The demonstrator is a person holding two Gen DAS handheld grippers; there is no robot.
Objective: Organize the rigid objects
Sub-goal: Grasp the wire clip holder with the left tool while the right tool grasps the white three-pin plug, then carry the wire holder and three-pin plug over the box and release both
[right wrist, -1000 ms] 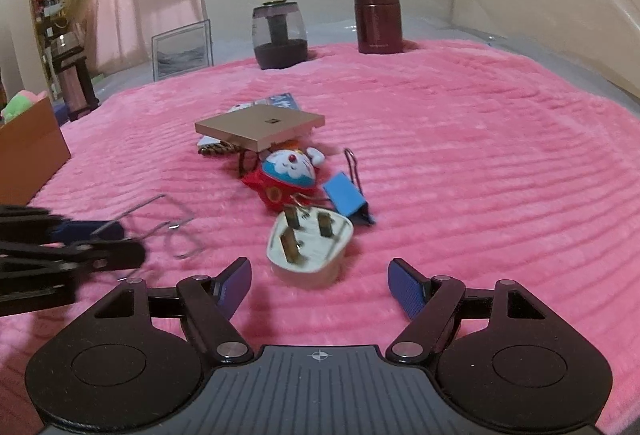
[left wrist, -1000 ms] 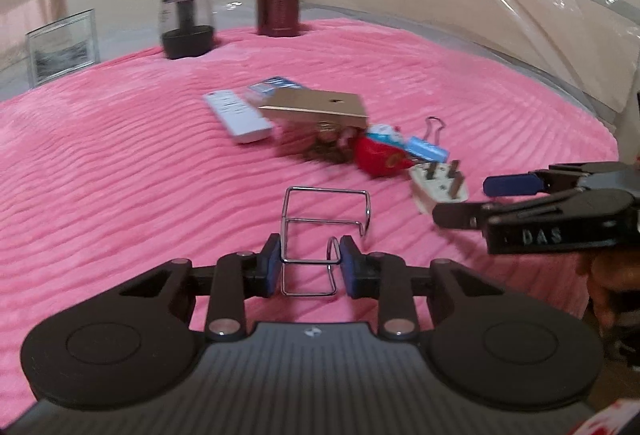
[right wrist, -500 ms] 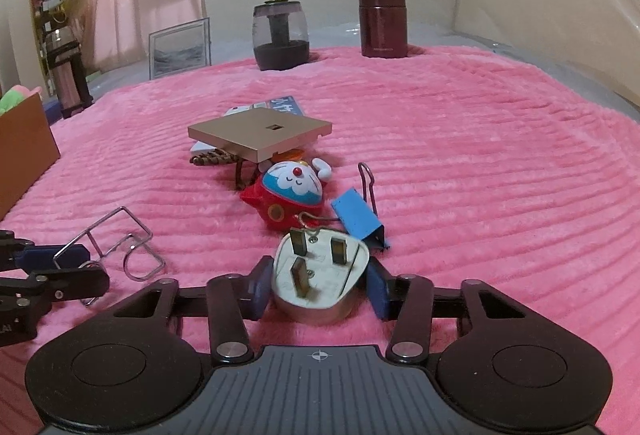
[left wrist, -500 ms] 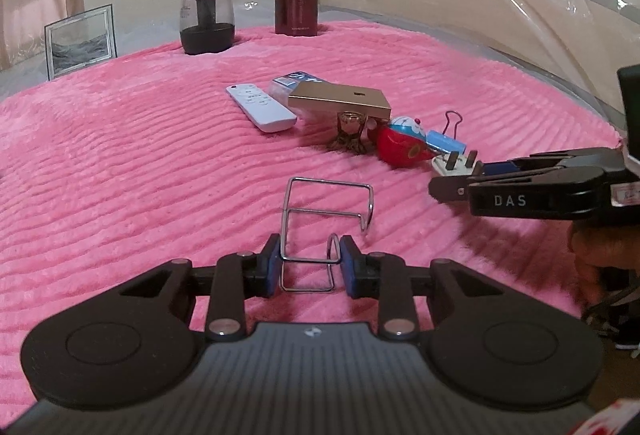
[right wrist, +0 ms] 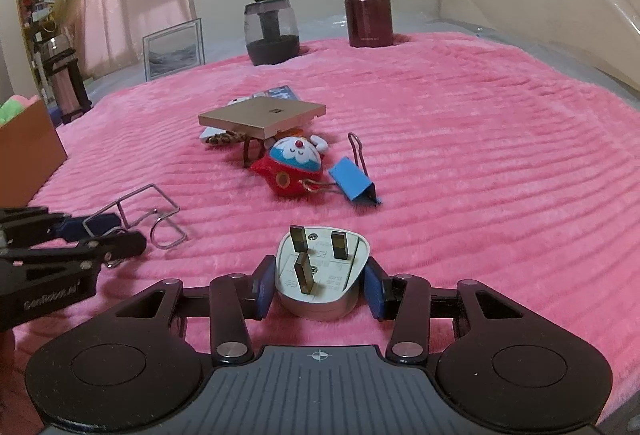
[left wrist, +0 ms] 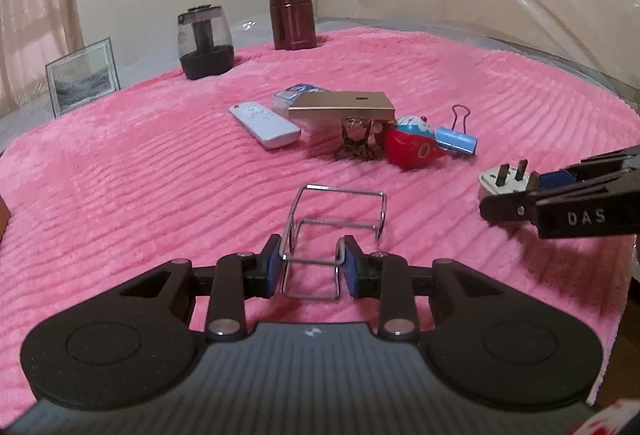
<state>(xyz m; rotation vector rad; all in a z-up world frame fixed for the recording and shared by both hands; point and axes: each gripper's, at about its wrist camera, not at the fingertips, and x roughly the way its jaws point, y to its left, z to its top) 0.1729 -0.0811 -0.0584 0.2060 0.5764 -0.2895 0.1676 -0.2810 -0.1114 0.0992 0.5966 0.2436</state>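
The left gripper (left wrist: 312, 269) is clamped narrowly on the bent silver wire rack (left wrist: 334, 231) above the pink ribbed blanket (left wrist: 140, 187), while the right gripper (right wrist: 320, 287) pinches the white three-pin plug (right wrist: 322, 275), prongs up, above the blanket's near edge.

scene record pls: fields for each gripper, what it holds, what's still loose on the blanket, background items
left gripper: shut on wire rack
right gripper: shut on white plug, prongs up
surface: pink blanket
loose pile: gold box propped atop others, white remote, Doraemon toy, blue binder clip
background: dark glass jar, maroon canister, picture frame
lifted or resting: cannot tell for either held item
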